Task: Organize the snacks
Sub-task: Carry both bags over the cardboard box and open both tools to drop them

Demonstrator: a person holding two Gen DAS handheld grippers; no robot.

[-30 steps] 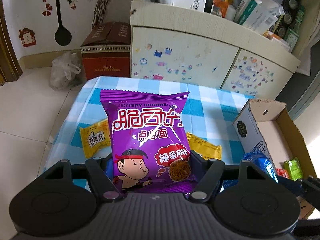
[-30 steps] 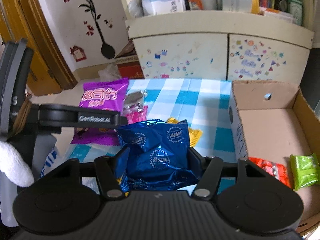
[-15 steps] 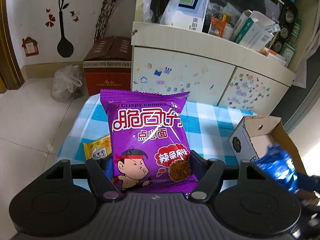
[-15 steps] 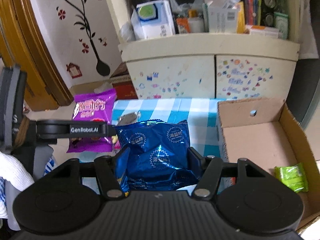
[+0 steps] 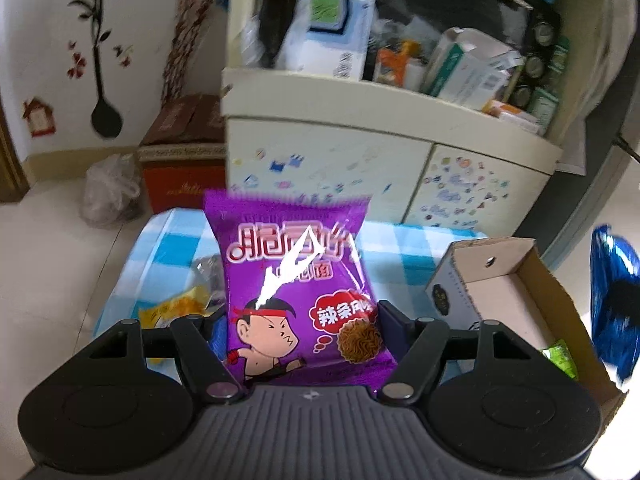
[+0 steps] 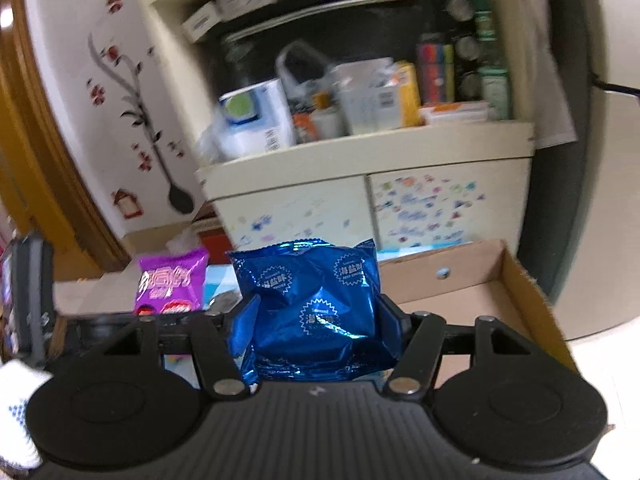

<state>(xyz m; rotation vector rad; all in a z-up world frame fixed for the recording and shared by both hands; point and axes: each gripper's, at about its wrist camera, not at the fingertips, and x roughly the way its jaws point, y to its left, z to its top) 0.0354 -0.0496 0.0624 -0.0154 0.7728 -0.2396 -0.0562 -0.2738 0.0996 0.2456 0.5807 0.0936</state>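
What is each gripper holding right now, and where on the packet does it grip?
The left gripper clamps the purple noodle packet by its lower end. The right gripper clamps the blue foil packet across its lower half, one finger on each side edge.

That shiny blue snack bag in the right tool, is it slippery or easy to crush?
Probably slippery: the blue foil snack bag is glossy, with bright glare. Likely soft and light, since it looks puffed and creased where the right tool pinches its sides. Its contents may break if squeezed harder; that cannot be seen.
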